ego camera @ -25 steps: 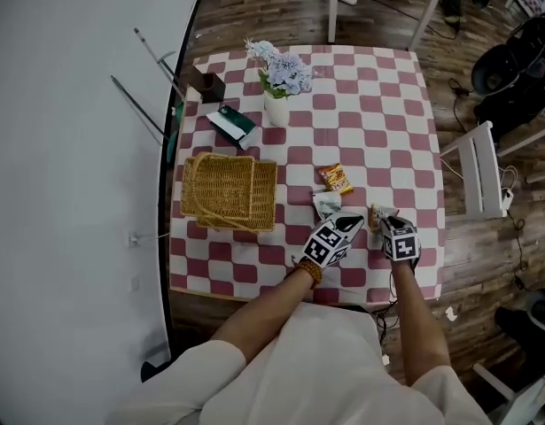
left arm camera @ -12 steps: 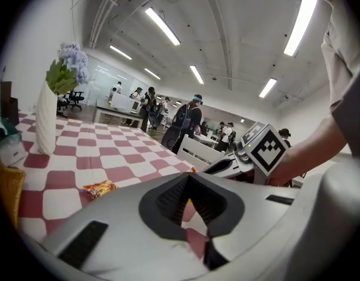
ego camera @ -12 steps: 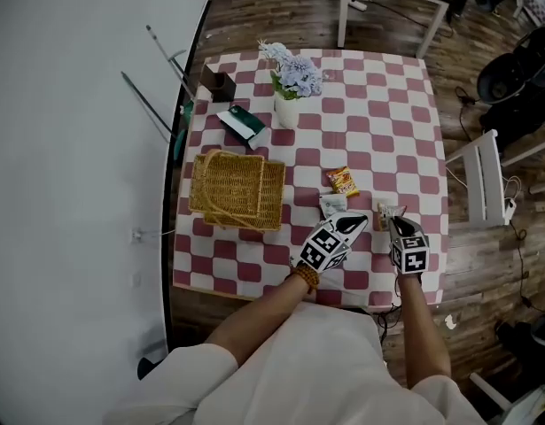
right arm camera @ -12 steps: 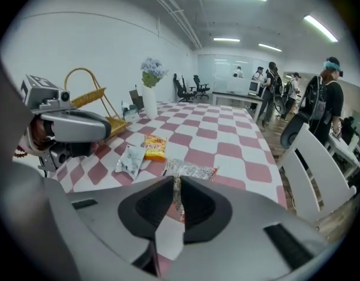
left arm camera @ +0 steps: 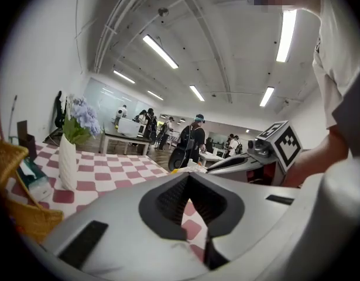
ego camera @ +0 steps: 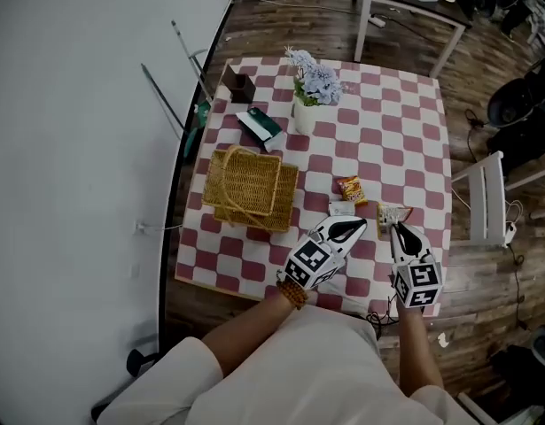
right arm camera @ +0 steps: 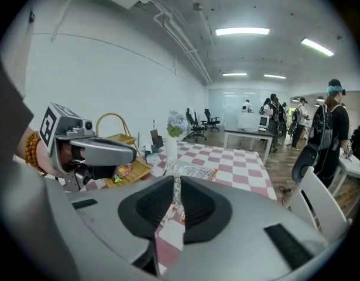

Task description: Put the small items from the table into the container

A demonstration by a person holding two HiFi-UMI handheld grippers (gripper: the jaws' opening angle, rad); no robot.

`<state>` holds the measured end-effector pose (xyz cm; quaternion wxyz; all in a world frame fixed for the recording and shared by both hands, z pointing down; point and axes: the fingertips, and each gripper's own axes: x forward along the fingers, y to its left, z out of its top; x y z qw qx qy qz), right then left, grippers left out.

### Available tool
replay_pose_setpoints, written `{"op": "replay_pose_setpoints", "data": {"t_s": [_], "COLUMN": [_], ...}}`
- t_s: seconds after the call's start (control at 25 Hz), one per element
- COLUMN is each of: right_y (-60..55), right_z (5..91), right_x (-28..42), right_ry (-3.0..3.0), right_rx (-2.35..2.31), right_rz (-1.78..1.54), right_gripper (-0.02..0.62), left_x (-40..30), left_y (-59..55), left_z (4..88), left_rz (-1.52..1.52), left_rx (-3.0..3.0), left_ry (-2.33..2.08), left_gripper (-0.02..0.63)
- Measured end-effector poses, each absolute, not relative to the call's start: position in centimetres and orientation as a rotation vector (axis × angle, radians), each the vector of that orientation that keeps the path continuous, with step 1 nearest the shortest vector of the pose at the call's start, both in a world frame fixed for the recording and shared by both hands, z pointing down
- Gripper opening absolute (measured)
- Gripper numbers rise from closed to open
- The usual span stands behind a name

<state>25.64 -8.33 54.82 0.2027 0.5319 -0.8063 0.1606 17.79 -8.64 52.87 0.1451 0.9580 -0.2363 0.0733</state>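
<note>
Foil snack packet (right arm camera: 190,171), light, crinkly and likely slippery, sits clamped in the right gripper (right arm camera: 175,180); its flat sealed edge looks the surest hold. Left gripper (left arm camera: 189,176) is closed, empty.

one wicker basket (ego camera: 251,182), three snack packets (ego camera: 350,189) (ego camera: 341,208) (ego camera: 392,212), one flower vase (ego camera: 304,116), one green box (ego camera: 261,127), one dark box (ego camera: 240,87)

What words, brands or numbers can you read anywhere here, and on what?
Nothing is readable.
Orange packet: print too small.
White packet: print too small.
Green box: print too small.
Silver packet: print blurred.
Marker cubes: black-and-white patterns, no words.
</note>
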Motion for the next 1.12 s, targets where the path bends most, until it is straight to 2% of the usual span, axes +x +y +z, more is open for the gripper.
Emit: {"op": "replay_pose_setpoints", "data": {"t_s": [0.64, 1.12], "right_y": [-4.8, -3.8], "right_z": [37.9, 35.9], "right_x": [19.2, 15.0], "right_ry": [-2.622, -2.704], "right_rx": [1.510, 1.390], "right_rz": [0.148, 0.115], "right_gripper": [0.063, 0.063], "left_x": [12.2, 8.0], "left_y": [-4.4, -3.1], "left_z": [35.6, 34.4], "left_rz": [-0.080, -0.049], "left_rx": [2.920, 2.864], "left_ry": [-0.883, -1.022], "left_gripper": [0.028, 0.028]}}
